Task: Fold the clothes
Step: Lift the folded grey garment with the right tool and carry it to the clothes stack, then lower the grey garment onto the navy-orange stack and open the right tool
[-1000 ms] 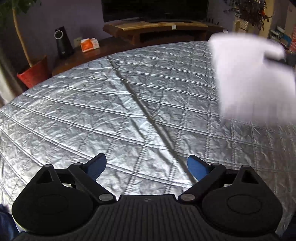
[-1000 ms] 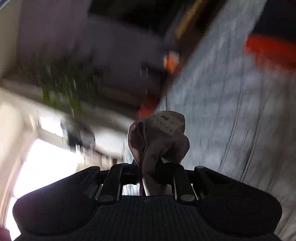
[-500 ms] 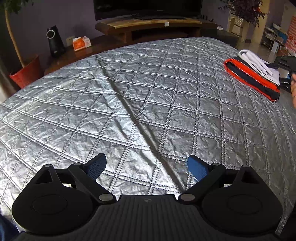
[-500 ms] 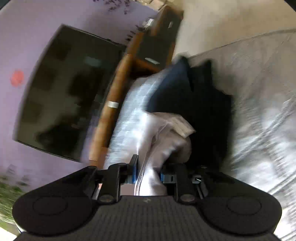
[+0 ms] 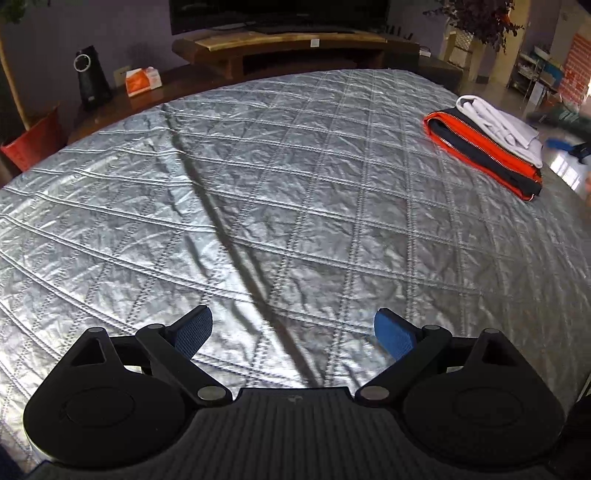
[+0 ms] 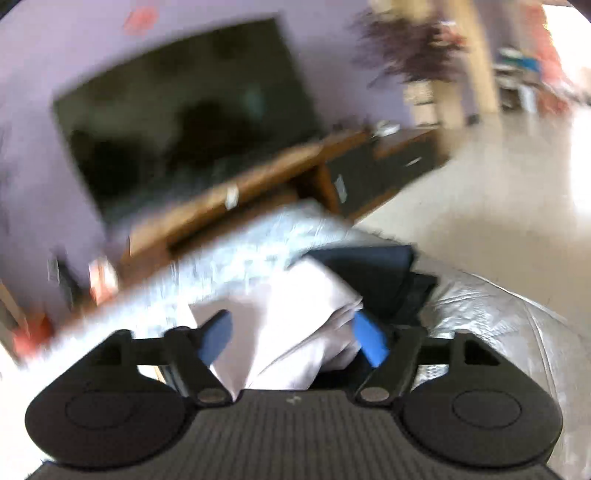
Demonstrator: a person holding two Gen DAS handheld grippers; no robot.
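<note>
Two tools, one stack, and it sits way off to the right
Left view: left tool (image 5: 293, 330) spread wide, nothing in it, above the silver bedspread (image 5: 258, 192); folded stack (image 5: 487, 144) lies far right, long edge slanting away. Right view: right tool (image 6: 293, 338) has just been opening, white shirt (image 6: 291, 332) loose between its pads, so right hand's nearer.

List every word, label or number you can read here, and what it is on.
None can be read.
Orange box on the low shelf: print too small.
White sticker on the wooden TV stand: too small.
Red sign on the wall: blurred.
Folded clothes: no text shows.
</note>
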